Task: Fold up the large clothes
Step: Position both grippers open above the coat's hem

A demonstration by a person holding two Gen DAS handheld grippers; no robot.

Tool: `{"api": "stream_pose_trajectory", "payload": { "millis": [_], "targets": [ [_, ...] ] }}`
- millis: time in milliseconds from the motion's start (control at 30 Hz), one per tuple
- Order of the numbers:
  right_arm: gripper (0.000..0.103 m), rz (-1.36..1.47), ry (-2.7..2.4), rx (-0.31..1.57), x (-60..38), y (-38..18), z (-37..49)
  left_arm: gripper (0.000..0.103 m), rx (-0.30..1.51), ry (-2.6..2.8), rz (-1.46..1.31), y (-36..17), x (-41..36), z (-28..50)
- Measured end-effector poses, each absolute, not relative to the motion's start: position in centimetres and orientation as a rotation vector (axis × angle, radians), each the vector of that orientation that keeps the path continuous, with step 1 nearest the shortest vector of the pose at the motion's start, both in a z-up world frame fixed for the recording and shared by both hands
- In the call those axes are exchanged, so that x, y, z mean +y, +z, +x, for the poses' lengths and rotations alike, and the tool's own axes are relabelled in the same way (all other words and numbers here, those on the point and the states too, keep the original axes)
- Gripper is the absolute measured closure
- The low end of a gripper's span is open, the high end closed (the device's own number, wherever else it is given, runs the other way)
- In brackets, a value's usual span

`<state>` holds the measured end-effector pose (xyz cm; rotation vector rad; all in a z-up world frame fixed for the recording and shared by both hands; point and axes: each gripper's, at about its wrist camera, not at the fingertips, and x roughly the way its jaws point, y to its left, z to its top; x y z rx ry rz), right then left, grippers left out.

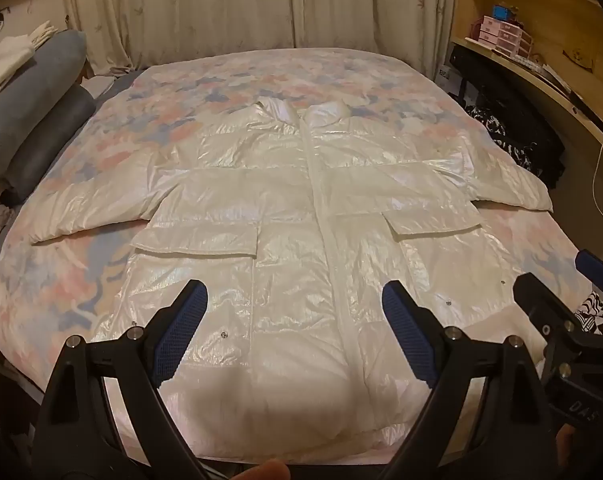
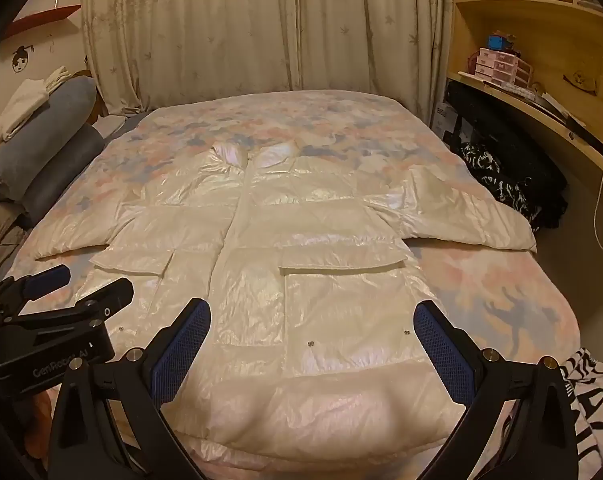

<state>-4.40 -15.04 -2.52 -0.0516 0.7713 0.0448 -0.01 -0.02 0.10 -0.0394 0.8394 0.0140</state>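
Left wrist view looks down a bed (image 1: pixel 53 280) covered with a quilt in pink, blue and cream blotches; pale patterned curtains (image 1: pixel 221 8) hang closed behind its far edge; a curved wooden desk with shelves (image 1: pixel 549 64) runs along the right side, carrying a stack of small pink drawers (image 1: pixel 501 36). On the left, grey bolster pillows (image 1: pixel 33 92) lie against the wall with folded white cloth (image 1: pixel 5 64) on top; a black-and-white patterned garment (image 1: pixel 513 140) is heaped between bed and desk, and a white cable (image 1: pixel 597 176) hangs from the desk.

A glossy white puffer coat (image 1: pixel 293 208) lies flat and face up on the quilt — collar toward the curtains, hem at the near edge, both sleeves spread out to the sides, front closed.

The left gripper (image 1: pixel 293 312) hovers over the coat's lower half with its blue-padded fingers spread wide, holding nothing; the right gripper (image 2: pixel 313 328) is likewise wide apart and empty above the hem — each shows at the edge of the other's view.
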Motion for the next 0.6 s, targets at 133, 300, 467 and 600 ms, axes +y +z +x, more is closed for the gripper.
{"api": "stream_pose_trajectory", "payload": {
  "millis": [133, 300, 467, 600],
  "targets": [
    [0.001, -0.051, 0.048, 0.774, -15.1, -2.5, -4.6, 0.015, 0.809, 0.008, -0.026, 0.8, -0.4, -0.8],
    [0.001, -0.055, 0.036, 0.772, -15.0, -2.1, -5.1, 0.015, 0.8, -0.002, -0.018, 1.4, -1.0, -1.7],
    [0.001, -0.042, 0.034, 0.772, -15.0, -2.9, -5.2, 0.015, 0.8, -0.027, -0.023, 1.3, -0.8, -2.4],
    [0.001, -0.029, 0.03, 0.77, -15.4, -2.1, -5.9, 0.015, 0.8, -0.036, -0.023, 1.2, -1.0, -2.4]
  ]
}}
